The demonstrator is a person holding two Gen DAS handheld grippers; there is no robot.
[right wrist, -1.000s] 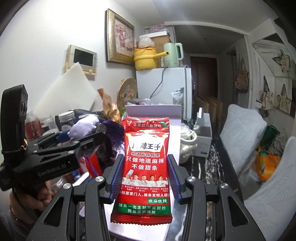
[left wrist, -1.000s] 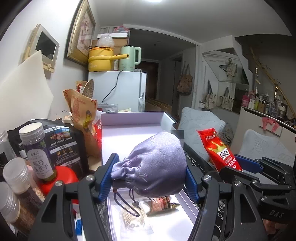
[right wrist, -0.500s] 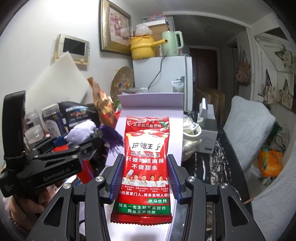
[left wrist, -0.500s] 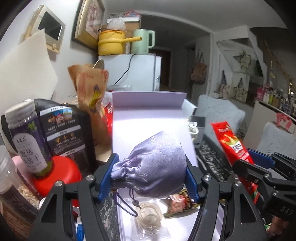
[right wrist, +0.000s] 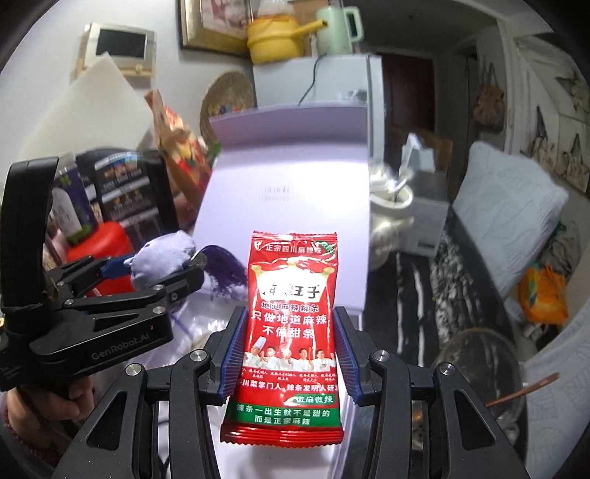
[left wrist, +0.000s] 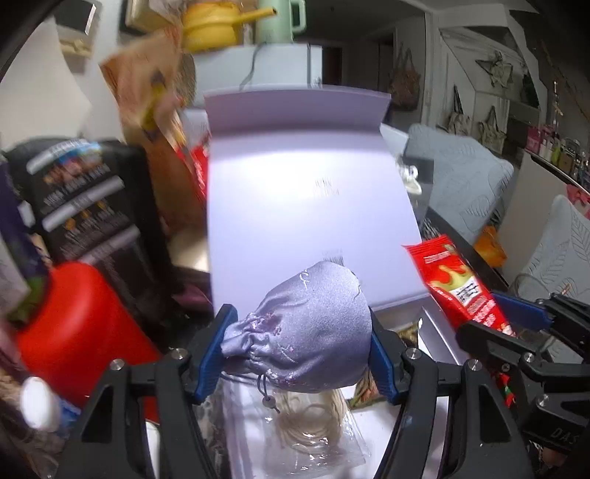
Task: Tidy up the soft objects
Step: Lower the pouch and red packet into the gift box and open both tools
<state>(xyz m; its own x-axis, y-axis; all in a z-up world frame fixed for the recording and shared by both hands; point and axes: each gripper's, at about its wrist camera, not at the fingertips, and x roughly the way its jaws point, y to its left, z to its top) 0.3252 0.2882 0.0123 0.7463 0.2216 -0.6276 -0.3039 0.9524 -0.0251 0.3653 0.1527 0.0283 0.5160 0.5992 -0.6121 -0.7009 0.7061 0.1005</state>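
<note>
My fingers gripped pouch and snack packet; I'd brought both lower toward the open box, ready to drop.

Yellow pot beside green kettle.
</note>
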